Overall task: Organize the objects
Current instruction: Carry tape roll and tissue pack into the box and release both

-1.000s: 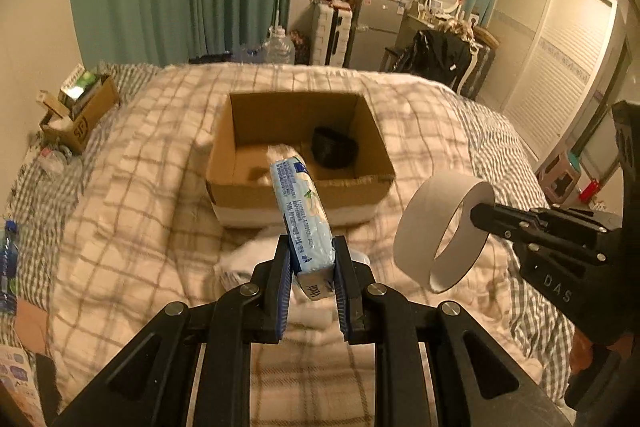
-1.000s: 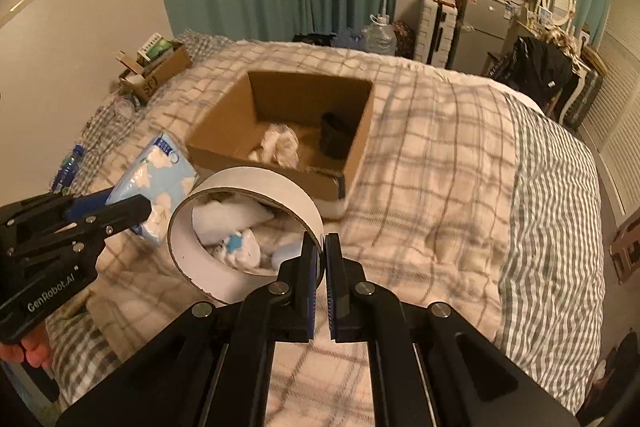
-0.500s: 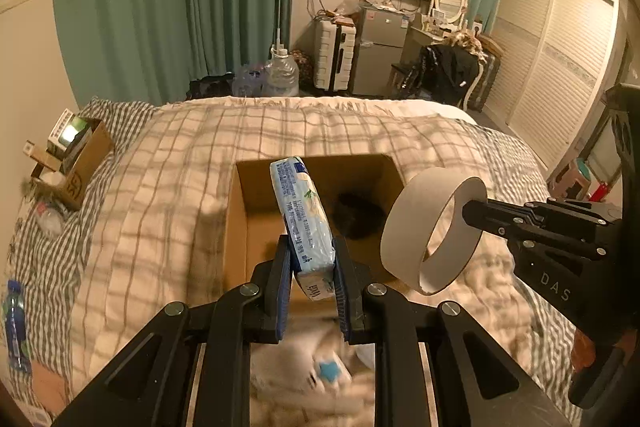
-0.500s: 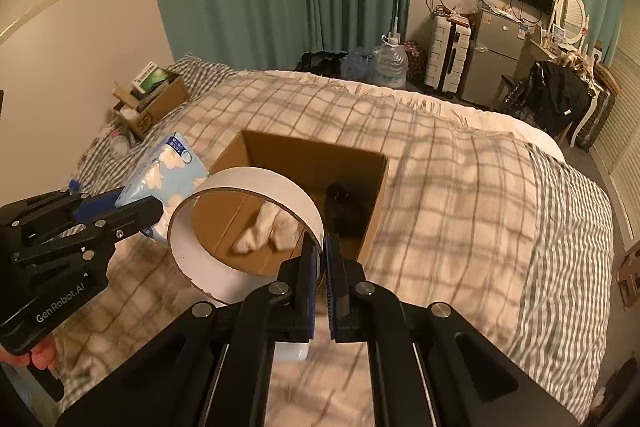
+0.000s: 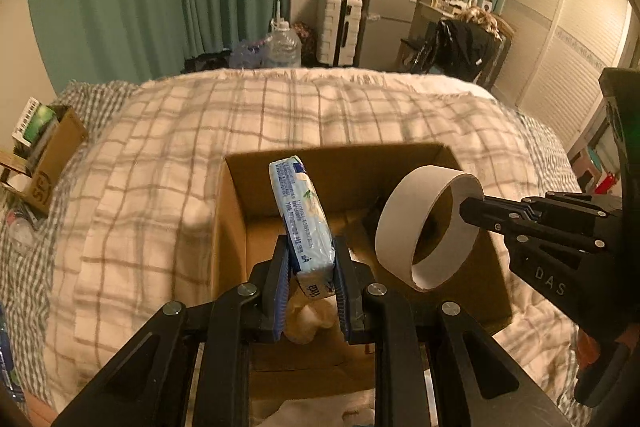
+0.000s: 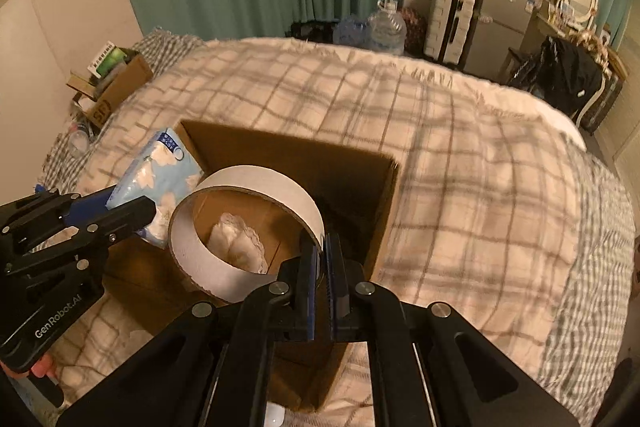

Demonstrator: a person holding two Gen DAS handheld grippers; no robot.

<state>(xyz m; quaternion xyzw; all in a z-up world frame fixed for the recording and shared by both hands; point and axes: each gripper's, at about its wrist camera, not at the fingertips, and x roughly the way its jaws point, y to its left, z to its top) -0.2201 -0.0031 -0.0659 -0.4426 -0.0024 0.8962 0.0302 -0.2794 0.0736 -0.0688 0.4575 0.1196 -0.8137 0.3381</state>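
Observation:
An open cardboard box (image 5: 230, 211) (image 6: 384, 203) sits on the plaid bed. My left gripper (image 5: 310, 255) is shut on a blue tissue pack (image 5: 302, 215) (image 6: 158, 179), held upright over the box's near half. My right gripper (image 6: 322, 247) is shut on the wall of a wide white tape roll (image 6: 248, 223) (image 5: 424, 223), which hangs over the box beside the pack. Inside the box lie a crumpled white cloth (image 6: 240, 245) and a dark object, mostly hidden behind the roll.
A plaid blanket (image 6: 460, 155) covers the bed around the box. A small cardboard box (image 5: 48, 155) with items stands at the bed's left edge. Beyond the bed are green curtains, a water jug (image 5: 282, 47), a fridge and a wardrobe.
Both grippers have moved forward over the bed with their loads, from short of the box to above it. The white items on the blanket have dropped out of view below.

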